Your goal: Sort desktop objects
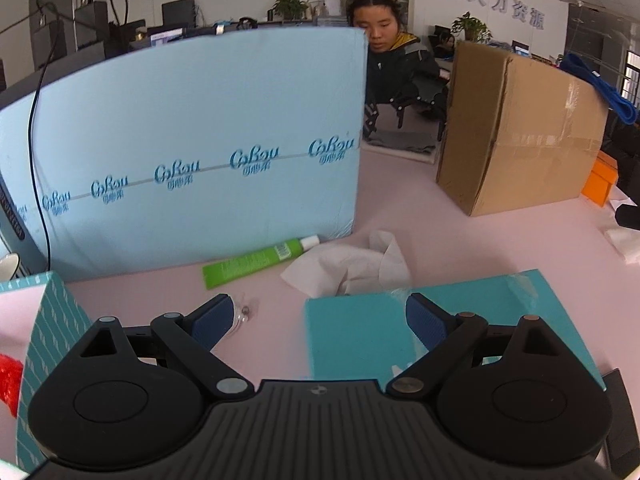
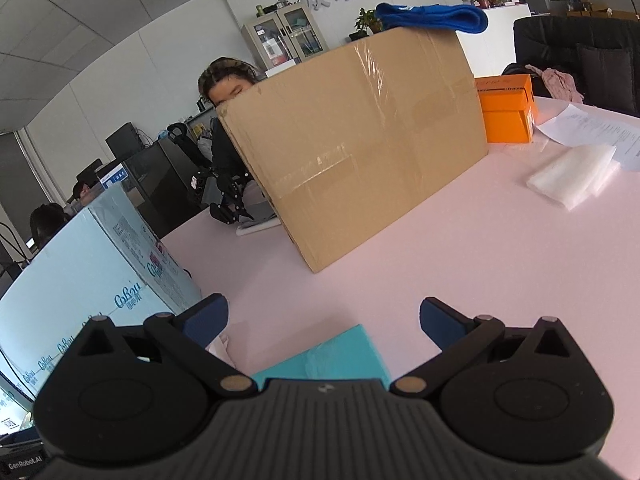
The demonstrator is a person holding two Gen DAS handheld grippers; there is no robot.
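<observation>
Teal box [image 1: 460,320] under wide-open, empty left gripper [image 1: 320,320], right gripper [image 2: 324,320] likewise.

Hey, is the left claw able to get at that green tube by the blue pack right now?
Probably yes. The left claw is open and empty, and the green tube lies flat on the pink table just ahead. Only the crumpled tissue touches its cap end; the tube's body is exposed.

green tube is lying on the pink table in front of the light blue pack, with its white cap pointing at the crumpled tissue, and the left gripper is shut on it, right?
Not quite. The left gripper is open and holds nothing; the green tube lies beyond its fingertips, untouched. The left wrist view shows this. The rest stands: the tube lies on the pink table in front of the light blue pack, white cap toward the crumpled tissue.
</observation>
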